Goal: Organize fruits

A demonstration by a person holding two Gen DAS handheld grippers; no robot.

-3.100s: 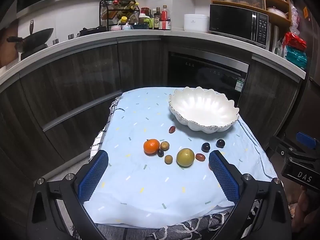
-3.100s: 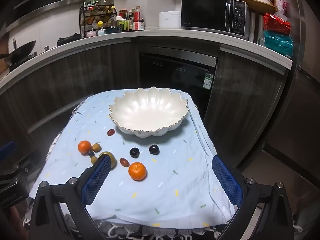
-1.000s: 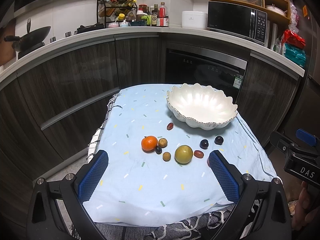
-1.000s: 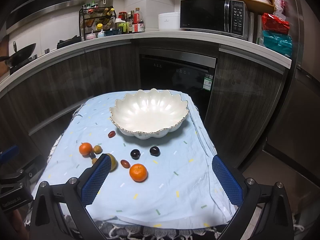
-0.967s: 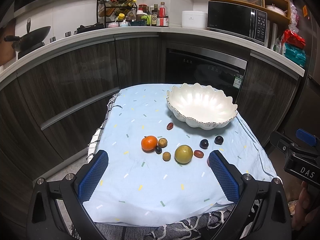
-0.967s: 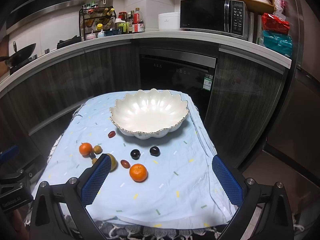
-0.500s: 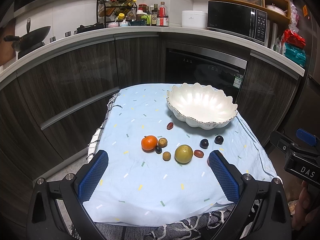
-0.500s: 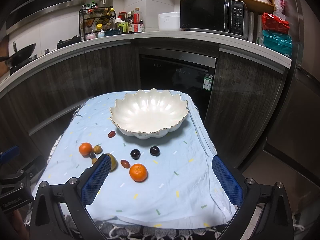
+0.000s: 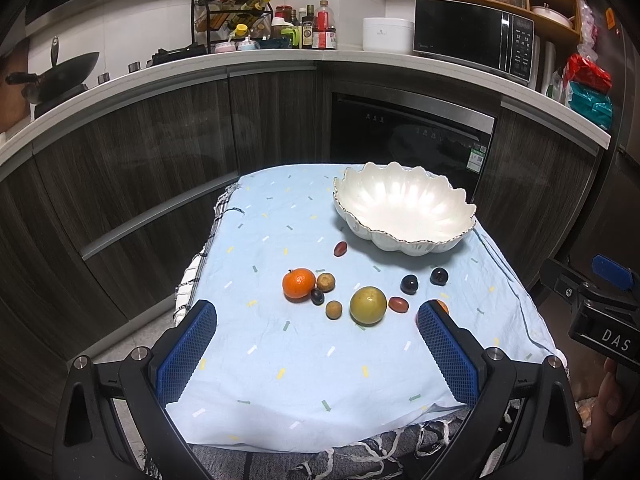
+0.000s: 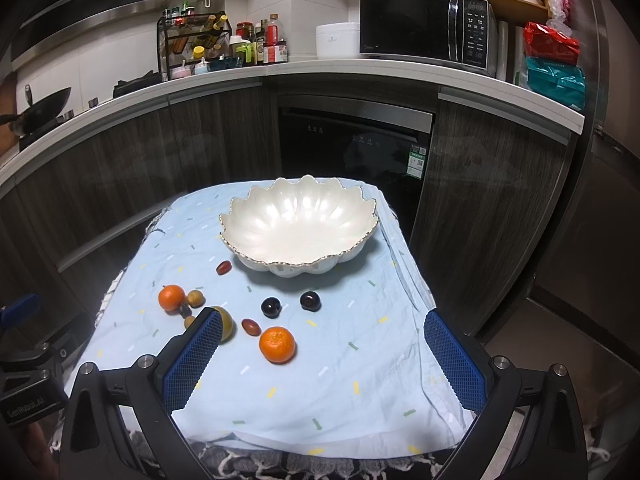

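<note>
A white scalloped bowl (image 9: 404,208) (image 10: 300,220) stands empty at the far right of a light blue cloth (image 9: 304,360). Fruits lie in front of it: an orange (image 9: 298,283), a yellow-green round fruit (image 9: 368,305), two dark plums (image 9: 409,283) (image 9: 439,276), small brown fruits (image 9: 325,282) and red dates (image 9: 340,248). A second orange (image 10: 277,344) lies nearest my right gripper. My left gripper (image 9: 316,354) and right gripper (image 10: 320,360) are both open and empty, held over the near edge of the cloth.
The small table stands before dark kitchen cabinets and an oven (image 9: 408,140). The counter holds a microwave (image 10: 428,36), a spice rack (image 9: 232,20) and a wok (image 9: 56,76). The right gripper's body (image 9: 600,312) shows at the right of the left wrist view.
Over three seconds both views shifted very slightly. In the last second nothing visibly moved; both grippers stay open and the fruits lie as before.
</note>
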